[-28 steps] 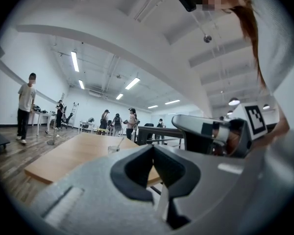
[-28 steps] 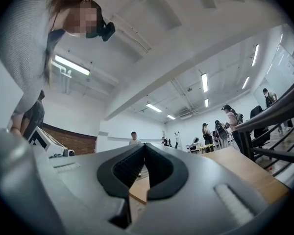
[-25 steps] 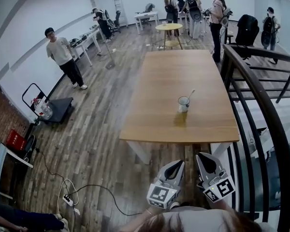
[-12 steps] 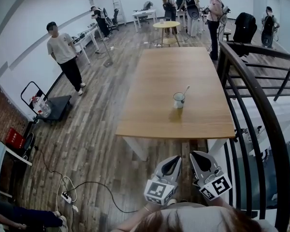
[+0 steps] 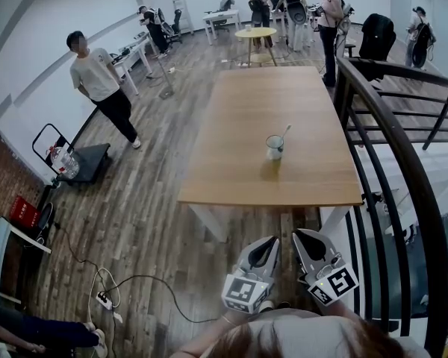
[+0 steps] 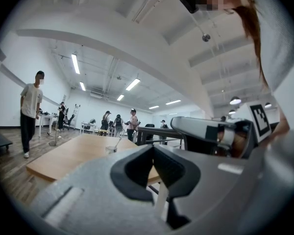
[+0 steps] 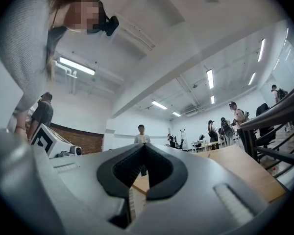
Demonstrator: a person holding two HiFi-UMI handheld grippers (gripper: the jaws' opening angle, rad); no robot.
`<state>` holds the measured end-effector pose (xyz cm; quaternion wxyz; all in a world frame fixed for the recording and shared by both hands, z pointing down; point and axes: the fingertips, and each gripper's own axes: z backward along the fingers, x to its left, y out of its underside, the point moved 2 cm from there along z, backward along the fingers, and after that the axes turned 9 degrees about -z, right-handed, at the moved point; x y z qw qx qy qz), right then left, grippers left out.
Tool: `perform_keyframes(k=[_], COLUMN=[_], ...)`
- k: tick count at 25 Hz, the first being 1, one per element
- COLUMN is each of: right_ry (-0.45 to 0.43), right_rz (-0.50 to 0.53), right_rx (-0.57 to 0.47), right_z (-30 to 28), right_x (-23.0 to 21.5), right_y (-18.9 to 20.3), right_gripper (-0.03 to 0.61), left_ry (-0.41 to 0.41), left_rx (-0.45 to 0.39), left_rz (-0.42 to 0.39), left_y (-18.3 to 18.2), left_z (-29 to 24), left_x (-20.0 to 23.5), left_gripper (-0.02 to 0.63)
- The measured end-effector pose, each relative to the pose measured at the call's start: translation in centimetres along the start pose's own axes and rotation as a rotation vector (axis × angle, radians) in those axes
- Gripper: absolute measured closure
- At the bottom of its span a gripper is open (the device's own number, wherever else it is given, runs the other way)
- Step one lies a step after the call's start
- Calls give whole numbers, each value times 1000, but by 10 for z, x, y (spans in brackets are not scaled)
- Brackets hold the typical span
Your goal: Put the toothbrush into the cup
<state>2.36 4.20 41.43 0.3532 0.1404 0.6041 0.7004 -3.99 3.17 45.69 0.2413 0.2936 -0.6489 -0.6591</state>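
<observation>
A clear cup [image 5: 274, 148] stands on the long wooden table [image 5: 231, 177], toward its near right part, with a white toothbrush [image 5: 284, 133] leaning inside it. In the left gripper view the cup [image 6: 110, 150] and toothbrush [image 6: 117, 142] show far off over the jaws. Both grippers are held close to the body, well short of the table's near edge. The left gripper [image 5: 272, 241] is shut and holds nothing, its jaw tips [image 6: 153, 146] meeting. The right gripper [image 5: 302, 234] is beside it, also shut and holding nothing [image 7: 145, 145].
A black stair railing [image 5: 381, 144] runs along the table's right side. On the wooden floor lie a cable and power strip [image 5: 104, 304], with a flat cart [image 5: 86, 166] at left. A person [image 5: 97, 84] walks left of the table; several people stand at the far end.
The person at left has stepped nearer along the floor. The head view has shifted a little. Both grippers stay shut and in about the same place.
</observation>
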Motion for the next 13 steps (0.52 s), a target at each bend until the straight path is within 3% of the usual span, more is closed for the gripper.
perform_keyframes(k=[13], right_ry=[-12], right_rz=[7], right_rx=[-1], right_z=[-2], right_x=[21], right_y=[-6], right_gripper=[575], left_ry=[-6], left_rx=[-4], left_rz=[-2], left_y=[-11], left_z=[19], left_x=[1], left_gripper=[612])
